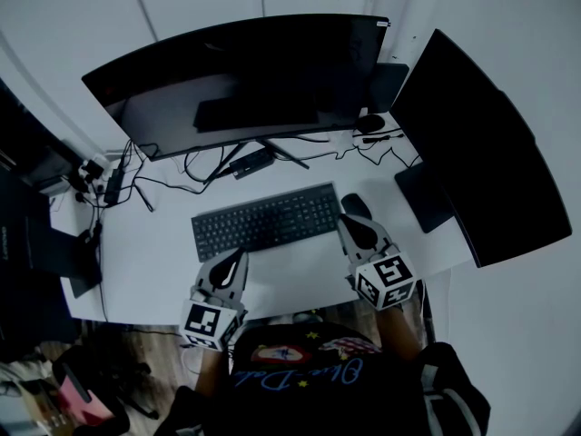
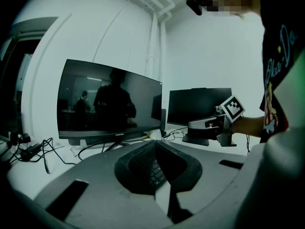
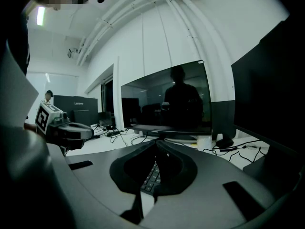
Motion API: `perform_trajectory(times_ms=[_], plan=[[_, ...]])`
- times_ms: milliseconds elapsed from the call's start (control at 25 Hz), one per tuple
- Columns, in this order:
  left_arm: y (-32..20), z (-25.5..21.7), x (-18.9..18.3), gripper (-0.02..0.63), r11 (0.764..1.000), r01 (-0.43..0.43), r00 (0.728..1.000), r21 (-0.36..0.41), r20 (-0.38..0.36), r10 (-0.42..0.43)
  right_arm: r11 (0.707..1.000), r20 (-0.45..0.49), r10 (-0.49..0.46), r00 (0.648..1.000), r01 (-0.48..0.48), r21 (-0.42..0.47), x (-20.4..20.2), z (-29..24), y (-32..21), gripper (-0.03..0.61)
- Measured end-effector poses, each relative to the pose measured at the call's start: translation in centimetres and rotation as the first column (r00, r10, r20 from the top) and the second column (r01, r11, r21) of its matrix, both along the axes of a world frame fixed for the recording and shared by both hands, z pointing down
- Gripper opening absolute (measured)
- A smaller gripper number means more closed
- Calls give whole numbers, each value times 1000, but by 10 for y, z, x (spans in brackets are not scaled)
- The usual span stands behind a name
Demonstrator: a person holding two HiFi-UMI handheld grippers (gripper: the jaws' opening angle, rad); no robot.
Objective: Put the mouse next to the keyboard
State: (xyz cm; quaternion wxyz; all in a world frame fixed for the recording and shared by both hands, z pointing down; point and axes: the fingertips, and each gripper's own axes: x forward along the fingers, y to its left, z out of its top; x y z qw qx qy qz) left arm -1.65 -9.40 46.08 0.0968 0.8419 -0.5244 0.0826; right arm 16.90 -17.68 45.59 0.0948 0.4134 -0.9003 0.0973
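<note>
A black keyboard lies mid-desk on the white desk. A dark mouse rests just off the keyboard's right end. My right gripper is shut and empty, its tips right behind the mouse; I cannot tell whether they touch it. My left gripper hovers at the keyboard's near edge, left of centre, shut with nothing in it. In the left gripper view the jaws meet over keyboard keys, and the right gripper shows beyond. In the right gripper view the jaws are together above keys.
A wide curved monitor stands behind the keyboard, a second dark monitor angles in at the right. Cables and a power strip lie at the back left. A small dark round object sits between the monitors.
</note>
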Motion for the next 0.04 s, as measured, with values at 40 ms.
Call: perform_trajectory(times_ms=[40], plan=[[0,0,0,0,1000,0,1000,1,1,0,1000,0,0,1000,0,1,0,0,0,-2]])
